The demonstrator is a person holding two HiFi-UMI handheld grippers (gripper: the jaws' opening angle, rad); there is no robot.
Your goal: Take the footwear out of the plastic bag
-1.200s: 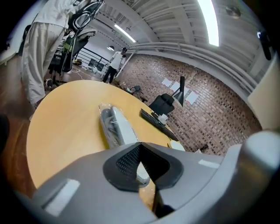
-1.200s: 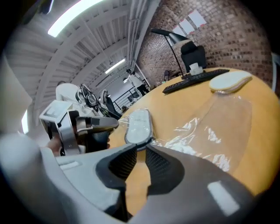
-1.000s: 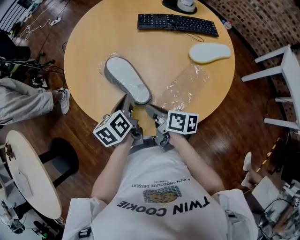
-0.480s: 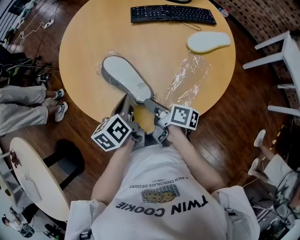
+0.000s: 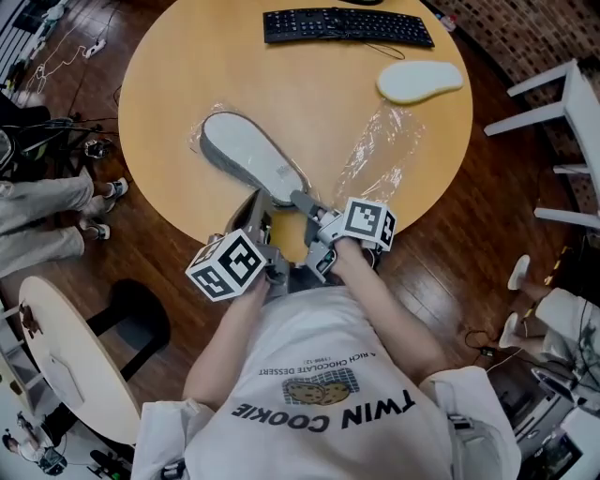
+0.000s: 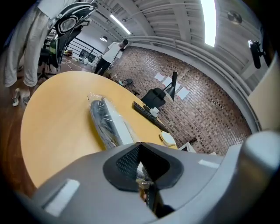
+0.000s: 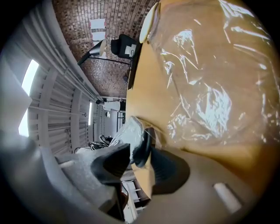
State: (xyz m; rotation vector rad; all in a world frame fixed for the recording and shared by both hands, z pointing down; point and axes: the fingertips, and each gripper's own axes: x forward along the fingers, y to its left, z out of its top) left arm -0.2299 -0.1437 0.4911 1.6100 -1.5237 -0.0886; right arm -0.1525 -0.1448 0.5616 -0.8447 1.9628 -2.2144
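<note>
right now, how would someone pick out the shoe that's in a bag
On the round wooden table, look left of centre, toward the person's edge. A long grey shoe with a dark rim lies inside a clear bag. The cream shoe by the keyboard is bare, and the second bag to the right lies flat and empty.

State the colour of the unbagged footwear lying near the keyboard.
Pale cream; the footwear shows best in the head view.

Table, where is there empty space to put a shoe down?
Bare wood lies left of the bagged shoe up to the keyboard, and in the middle between shoe, keyboard and empty bag. Crowded: the right side by the cream slipper, and the near rim.
</note>
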